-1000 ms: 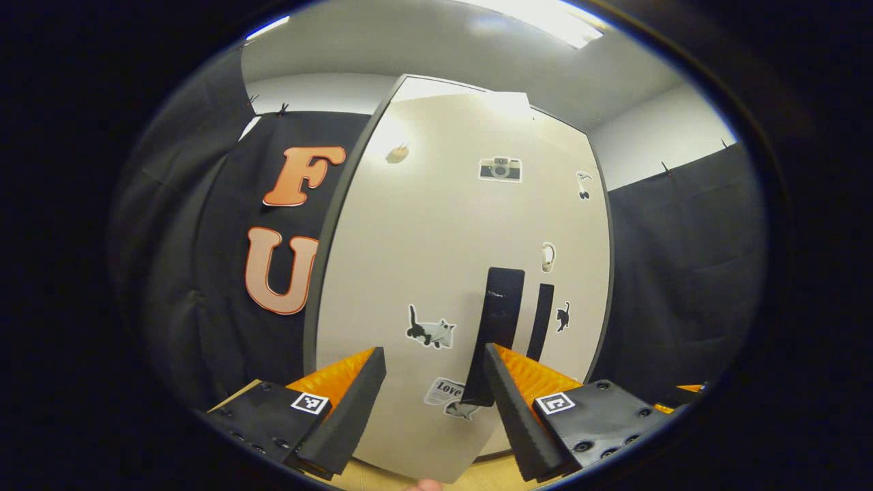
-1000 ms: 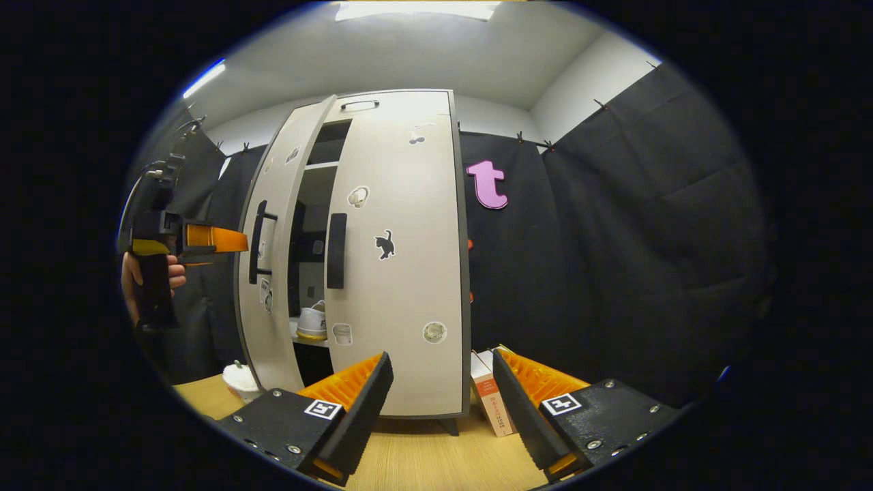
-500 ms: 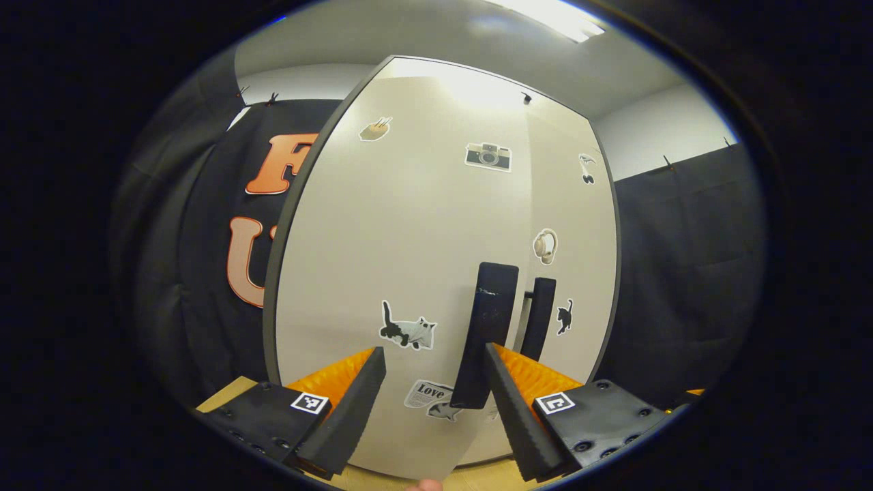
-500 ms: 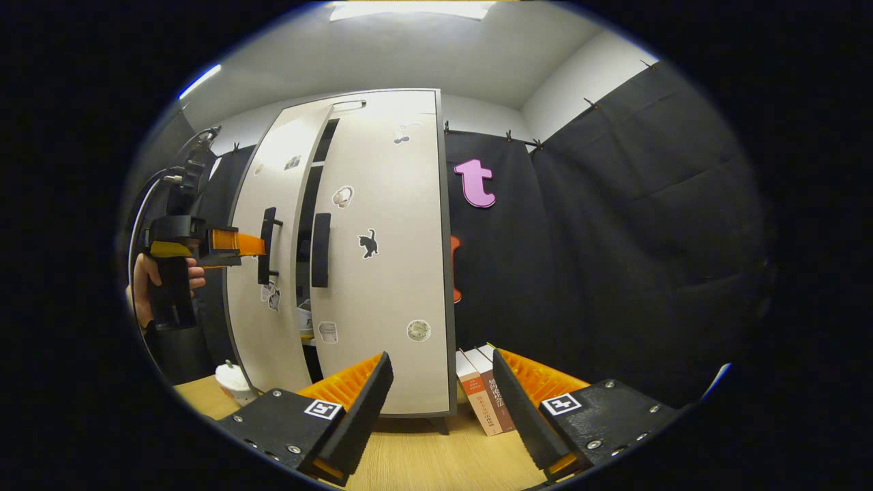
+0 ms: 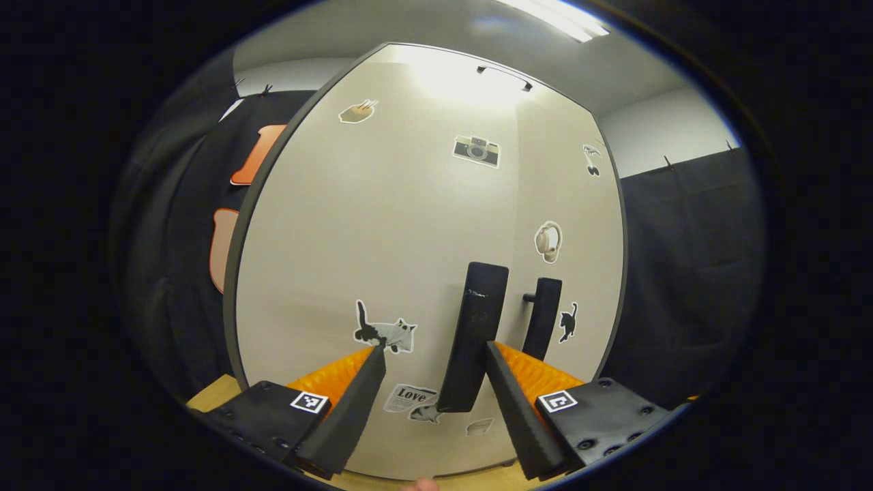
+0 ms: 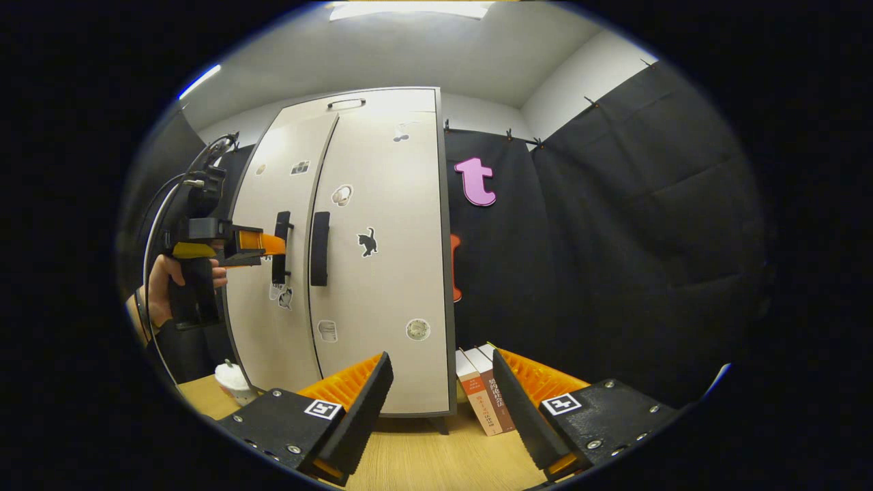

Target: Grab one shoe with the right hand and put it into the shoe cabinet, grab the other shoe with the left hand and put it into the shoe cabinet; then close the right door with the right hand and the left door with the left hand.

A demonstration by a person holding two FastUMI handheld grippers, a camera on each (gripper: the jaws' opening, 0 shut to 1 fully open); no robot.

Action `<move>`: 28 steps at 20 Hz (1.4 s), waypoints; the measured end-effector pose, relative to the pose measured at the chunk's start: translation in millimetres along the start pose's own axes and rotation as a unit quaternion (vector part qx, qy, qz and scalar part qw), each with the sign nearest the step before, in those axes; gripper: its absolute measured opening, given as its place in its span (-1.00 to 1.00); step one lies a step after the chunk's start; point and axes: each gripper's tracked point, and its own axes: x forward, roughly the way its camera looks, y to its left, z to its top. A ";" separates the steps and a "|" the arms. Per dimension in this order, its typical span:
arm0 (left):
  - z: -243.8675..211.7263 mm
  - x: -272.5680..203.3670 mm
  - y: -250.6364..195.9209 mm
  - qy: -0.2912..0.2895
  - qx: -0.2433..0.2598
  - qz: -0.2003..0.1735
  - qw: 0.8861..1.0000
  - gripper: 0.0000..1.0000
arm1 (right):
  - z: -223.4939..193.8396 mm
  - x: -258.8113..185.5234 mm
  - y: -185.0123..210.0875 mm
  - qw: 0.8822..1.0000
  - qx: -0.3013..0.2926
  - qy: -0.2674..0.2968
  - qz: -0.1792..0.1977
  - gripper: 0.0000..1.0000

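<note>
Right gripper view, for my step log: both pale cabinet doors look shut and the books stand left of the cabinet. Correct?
Not quite. In the right gripper view the books stand right of the pale cabinet, against the black cloth. Both doors do look shut, left tool at the left door's black handle.

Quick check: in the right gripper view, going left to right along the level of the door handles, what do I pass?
Hand → left gripper → left door handle → right door handle → cat sticker → booth wall.
</note>
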 end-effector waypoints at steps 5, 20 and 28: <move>5.2 -7.4 4.6 -0.008 -0.019 0.008 1.000 0.92 | 2.2 0.7 6.3 1.000 -0.001 -0.001 0.008 0.82; -16.1 -178.3 30.1 -0.030 0.040 0.077 0.996 0.93 | 3.6 -2.2 55.4 0.998 0.003 -0.001 0.069 0.82; -63.5 -242.6 42.1 -0.021 0.045 0.133 0.990 0.94 | -1.5 -14.7 64.4 0.997 0.005 0.006 0.081 0.82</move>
